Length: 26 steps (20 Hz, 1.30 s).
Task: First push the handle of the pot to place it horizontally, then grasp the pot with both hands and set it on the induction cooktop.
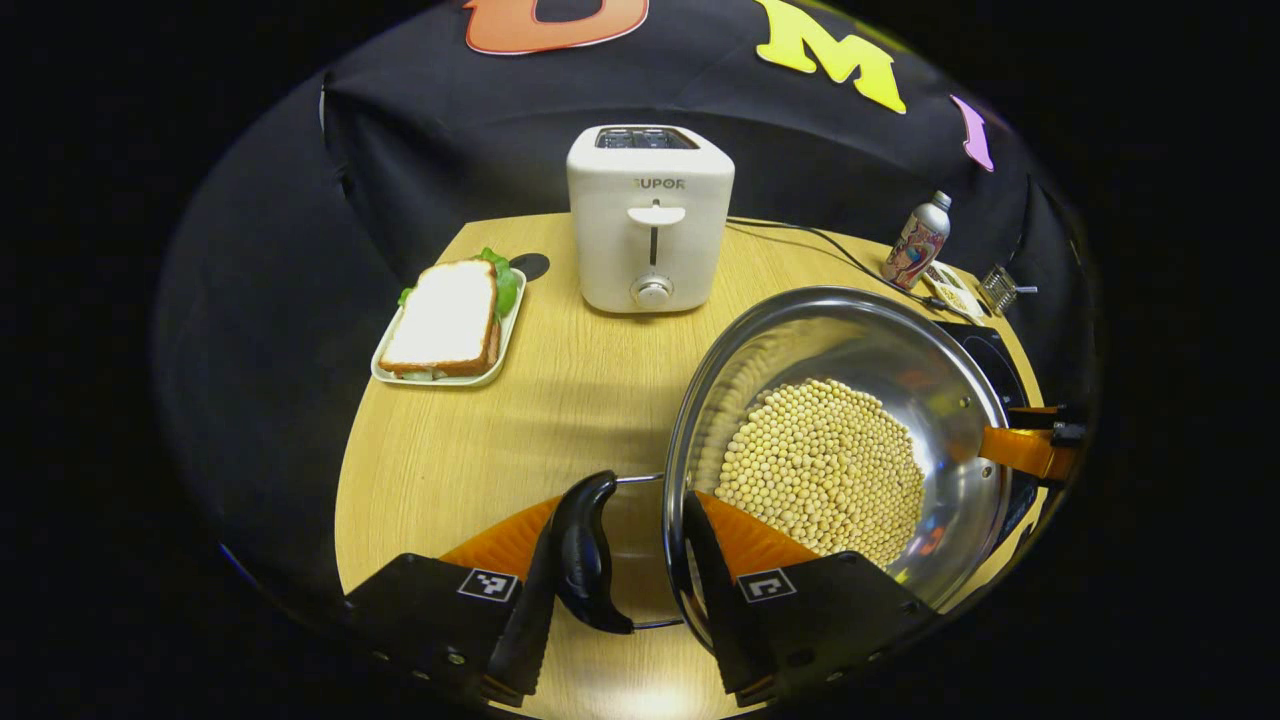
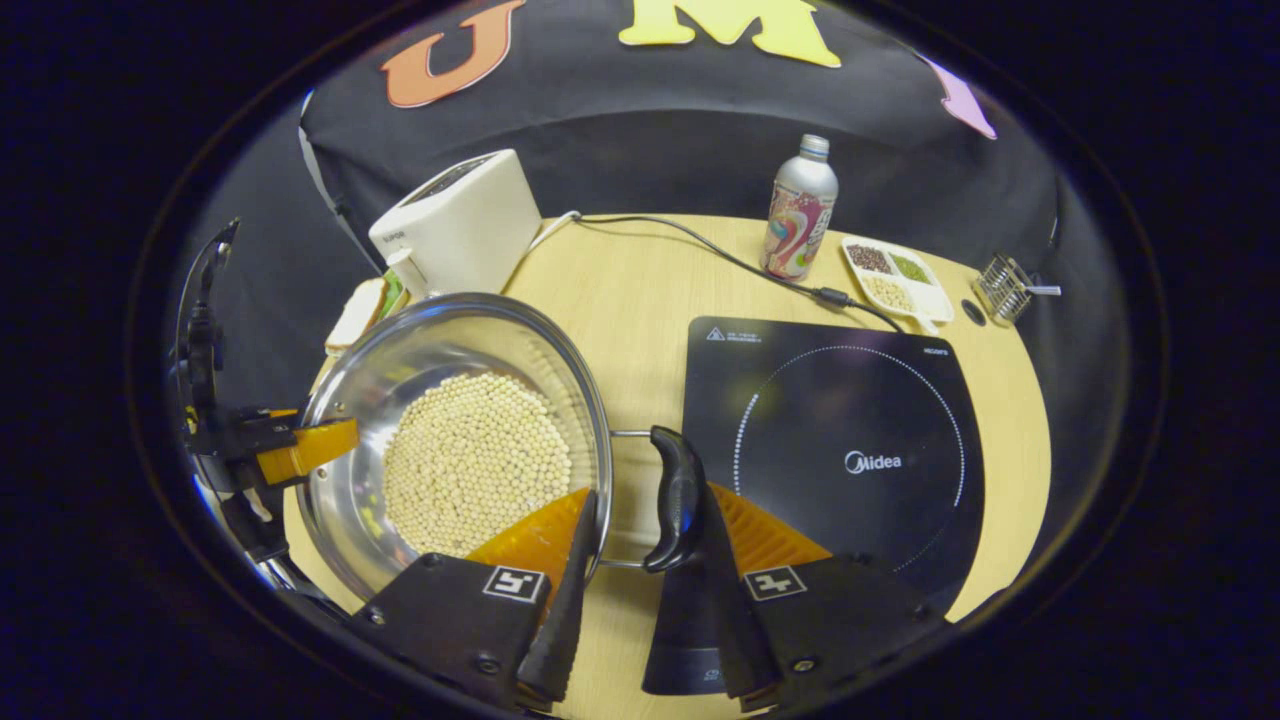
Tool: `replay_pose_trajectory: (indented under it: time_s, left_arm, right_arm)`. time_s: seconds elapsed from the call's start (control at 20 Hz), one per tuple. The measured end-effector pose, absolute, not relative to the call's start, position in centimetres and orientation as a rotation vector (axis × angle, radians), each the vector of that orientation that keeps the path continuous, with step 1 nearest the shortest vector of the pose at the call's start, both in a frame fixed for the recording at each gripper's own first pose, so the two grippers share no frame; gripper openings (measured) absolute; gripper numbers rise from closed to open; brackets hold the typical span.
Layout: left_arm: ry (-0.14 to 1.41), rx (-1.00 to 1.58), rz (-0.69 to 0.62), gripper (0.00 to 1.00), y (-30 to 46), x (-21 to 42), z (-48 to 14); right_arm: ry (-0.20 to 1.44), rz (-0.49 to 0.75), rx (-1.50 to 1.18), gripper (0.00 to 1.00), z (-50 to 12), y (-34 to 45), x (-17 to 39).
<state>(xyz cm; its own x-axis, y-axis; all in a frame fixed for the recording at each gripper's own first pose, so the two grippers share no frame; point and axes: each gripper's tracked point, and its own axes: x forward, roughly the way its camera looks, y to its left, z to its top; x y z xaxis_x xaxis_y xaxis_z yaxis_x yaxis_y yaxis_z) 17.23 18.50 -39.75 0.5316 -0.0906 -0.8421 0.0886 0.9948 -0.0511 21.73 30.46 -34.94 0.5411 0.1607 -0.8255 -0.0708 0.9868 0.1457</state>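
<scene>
Left gripper [image 1: 620,560] straddles one black side handle [image 1: 585,550] of the pot [image 1: 830,440], jaws parted, one finger outside the handle, the other at the rim; contact cannot be confirmed. Right gripper [image 2: 630,570] brackets the opposite handle [image 2: 675,495] likewise. Pot, filled with pale beans [image 2: 475,460], sits beside the induction cooktop [image 2: 830,450]. Bare counter [image 1: 580,390] separates pot from toaster [image 1: 650,215] and sandwich plate [image 1: 450,320]. Bottle [image 2: 800,205] and snack tray [image 2: 895,280] stand behind the cooktop.

Colours in front of you
Your silver pot [image 1: 850,340] holds pale yellow beans [image 1: 820,470]; the toaster [image 1: 650,215] is white, the cooktop [image 2: 835,440] black, the table [image 1: 560,390] light wood.
</scene>
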Motion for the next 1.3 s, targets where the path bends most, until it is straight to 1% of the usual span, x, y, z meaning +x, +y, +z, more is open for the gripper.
replay_pose_trajectory:
  time_s: [0.05,0.1,0.2,0.25,0.3,0.35,0.4,0.45,0.75,0.8,0.85,0.95,1.0,1.05,1.1,1.15,1.2,1.25,1.3]
  left_arm:
    - [0.996,0.003,-0.109,0.65,18.4,17.3,-39.4]
    - [0.987,0.007,-0.11,0.65,18.2,17.2,-38.9]
    - [0.969,0.017,-0.116,0.65,17.4,17.1,-38.0]
    - [0.959,0.02,-0.121,0.65,16.9,17.2,-37.5]
    - [0.952,0.02,-0.125,0.65,16.2,17.1,-37.0]
    - [0.945,0.018,-0.129,0.65,15.7,17.1,-36.7]
    - [0.939,0.015,-0.133,0.65,15.1,16.9,-36.3]
    - [0.937,0.014,-0.138,0.65,14.2,16.8,-36.1]
    - [0.923,0.014,-0.165,0.65,8.1,15.8,-34.5]
    - [0.918,0.016,-0.167,0.75,7.0,15.8,-34.3]
    - [0.917,0.017,-0.169,0.65,5.8,15.6,-34.1]
    - [0.918,0.015,-0.176,0.65,3.6,15.5,-34.2]
    - [0.922,0.011,-0.177,0.55,2.5,15.5,-34.1]
    - [0.924,0.008,-0.177,0.75,1.4,15.5,-34.2]
    - [0.926,0.006,-0.176,0.65,0.3,15.6,-34.2]
    - [0.926,0.005,-0.176,0.65,-0.8,15.7,-34.4]
    - [0.927,0.003,-0.174,0.65,-1.9,15.7,-34.4]
    - [0.928,0.001,-0.173,0.75,-3.0,15.8,-34.5]
    - [0.932,0.001,-0.171,0.65,-4.1,15.8,-34.7]
  right_arm:
    - [0.981,0.137,0.103,0.59,-34.4,30.1,21.6]
    - [0.974,0.135,0.108,0.56,-34.0,29.7,21.5]
    - [0.961,0.123,0.132,0.56,-33.2,28.8,21.0]
    - [0.955,0.118,0.138,0.59,-32.8,28.3,20.8]
    - [0.942,0.116,0.137,0.56,-32.3,27.6,20.7]
    - [0.93,0.116,0.129,0.56,-31.9,26.9,20.5]
    - [0.92,0.112,0.126,0.59,-31.6,26.2,20.4]
    - [0.916,0.103,0.126,0.56,-31.3,25.3,20.1]
    - [0.896,0.068,0.148,0.56,-30.0,19.2,18.6]
    - [0.895,0.06,0.155,0.56,-30.0,18.1,18.3]
    - [0.894,0.053,0.157,0.56,-29.9,16.9,18.2]
    - [0.892,0.049,0.155,0.56,-29.9,14.6,18.1]
    - [0.892,0.047,0.154,0.56,-29.9,13.5,18.1]
    - [0.89,0.045,0.151,0.56,-29.9,12.4,18.2]
    - [0.89,0.042,0.148,0.59,-29.9,11.2,18.3]
    - [0.893,0.039,0.147,0.56,-30.0,10.1,18.4]
    - [0.898,0.037,0.148,0.56,-30.2,9.0,18.5]
    - [0.901,0.036,0.15,0.56,-30.3,7.9,18.7]
    - [0.903,0.036,0.15,0.56,-30.4,6.8,18.9]
